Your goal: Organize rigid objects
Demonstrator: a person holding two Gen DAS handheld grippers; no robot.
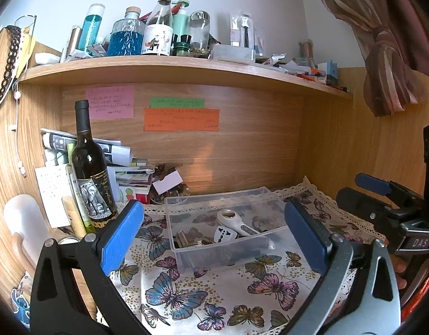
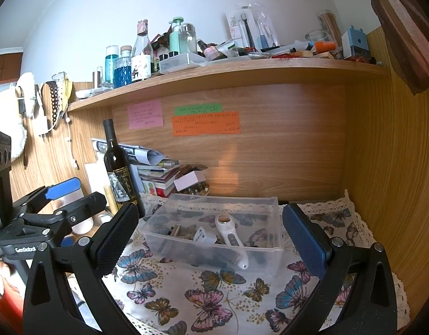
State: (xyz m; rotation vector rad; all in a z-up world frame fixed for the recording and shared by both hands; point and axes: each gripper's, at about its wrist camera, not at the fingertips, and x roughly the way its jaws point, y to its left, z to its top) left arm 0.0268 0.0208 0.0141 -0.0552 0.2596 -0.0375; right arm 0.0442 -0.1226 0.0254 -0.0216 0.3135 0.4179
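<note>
A clear plastic box [image 1: 186,254] [image 2: 275,223] stands on the butterfly cloth under the wooden shelf. Inside lie a white handheld device [image 1: 234,220] [image 2: 228,231], a white plug adapter [image 1: 224,234] [image 2: 203,235] and small dark metal items [image 1: 183,238] [image 2: 175,230]. My left gripper [image 1: 214,237] is open and empty, its blue pads either side of the box, in front of it. My right gripper [image 2: 211,240] is open and empty, also in front of the box. Each gripper shows in the other's view: the right one at the right edge [image 1: 381,195], the left one at the left edge [image 2: 63,195].
A dark wine bottle [image 1: 90,167] [image 2: 118,167] stands left of the box beside stacked papers and books [image 1: 125,164] [image 2: 155,167]. A cluttered shelf [image 1: 169,65] [image 2: 228,67] hangs overhead. Wooden walls close the back and right. The butterfly cloth [image 1: 214,293] [image 2: 214,293] covers the surface.
</note>
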